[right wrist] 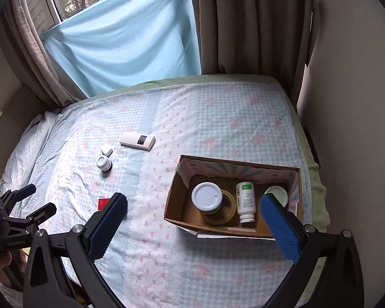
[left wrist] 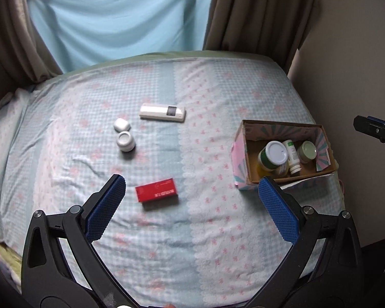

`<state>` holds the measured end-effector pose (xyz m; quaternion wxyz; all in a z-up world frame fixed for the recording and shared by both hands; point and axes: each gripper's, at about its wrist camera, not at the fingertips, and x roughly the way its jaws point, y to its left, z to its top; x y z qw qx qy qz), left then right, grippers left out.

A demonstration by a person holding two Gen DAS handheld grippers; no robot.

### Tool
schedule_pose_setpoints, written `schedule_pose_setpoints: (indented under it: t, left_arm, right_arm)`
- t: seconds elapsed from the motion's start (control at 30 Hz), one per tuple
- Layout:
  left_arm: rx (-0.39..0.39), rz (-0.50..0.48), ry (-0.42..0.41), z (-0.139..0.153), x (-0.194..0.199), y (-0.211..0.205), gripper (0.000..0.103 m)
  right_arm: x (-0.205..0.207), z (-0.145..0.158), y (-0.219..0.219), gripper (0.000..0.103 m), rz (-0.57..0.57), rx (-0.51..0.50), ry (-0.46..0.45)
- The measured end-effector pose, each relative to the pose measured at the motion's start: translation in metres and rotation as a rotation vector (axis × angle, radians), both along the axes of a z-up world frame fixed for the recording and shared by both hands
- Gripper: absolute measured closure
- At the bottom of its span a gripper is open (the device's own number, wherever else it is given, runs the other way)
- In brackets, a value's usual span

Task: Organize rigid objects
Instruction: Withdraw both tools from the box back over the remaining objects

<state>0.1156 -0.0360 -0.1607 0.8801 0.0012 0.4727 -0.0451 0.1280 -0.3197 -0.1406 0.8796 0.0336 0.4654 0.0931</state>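
A red box (left wrist: 156, 190) lies on the bed between my open left gripper's (left wrist: 192, 190) fingers and a little ahead of them; in the right wrist view only its corner (right wrist: 103, 202) shows. A white remote (left wrist: 162, 112) (right wrist: 137, 141), a white earbud case (left wrist: 122, 124) (right wrist: 106, 150) and a small white jar (left wrist: 126, 141) (right wrist: 104, 163) lie farther back. A cardboard box (left wrist: 243, 154) (right wrist: 174, 205) holds a white-lidded jar (right wrist: 207, 196), a white bottle (right wrist: 246, 201), a tape roll (right wrist: 225, 213) and a pale green-lidded jar (right wrist: 276, 193). My right gripper (right wrist: 193, 206) hangs open and empty above the box.
The bed has a blue and pink checked sheet (left wrist: 166, 243) (right wrist: 218, 128). Brown curtains (right wrist: 243, 25) and a light blue cloth (left wrist: 115, 20) hang behind it. A wall (right wrist: 346, 102) runs along the right. The box sits near the bed's right edge.
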Motion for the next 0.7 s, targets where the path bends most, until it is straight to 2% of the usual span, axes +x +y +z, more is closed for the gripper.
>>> schedule_pose_setpoints:
  t: [0.17, 0.33, 0.5, 0.7]
  left_arm:
    - [0.001, 0.065, -0.022, 0.007, 0.006, 0.058, 0.0]
    - [-0.01, 0.136, -0.018, -0.001, 0.022, 0.107, 0.0]
    - [-0.026, 0.197, 0.012, -0.028, 0.044, 0.144, 0.0]
    - [-0.04, 0.245, 0.073, -0.071, 0.083, 0.167, 0.0]
  right_arm:
    - [0.015, 0.004, 0.052, 0.0, 0.038, 0.015, 0.0]
    - [0.044, 0.003, 0.108, 0.0, 0.116, -0.012, -0.002]
    - [0.084, -0.011, 0.157, 0.0, 0.216, -0.038, 0.005]
    - [0.134, -0.049, 0.202, 0.0, 0.336, -0.06, 0.051]
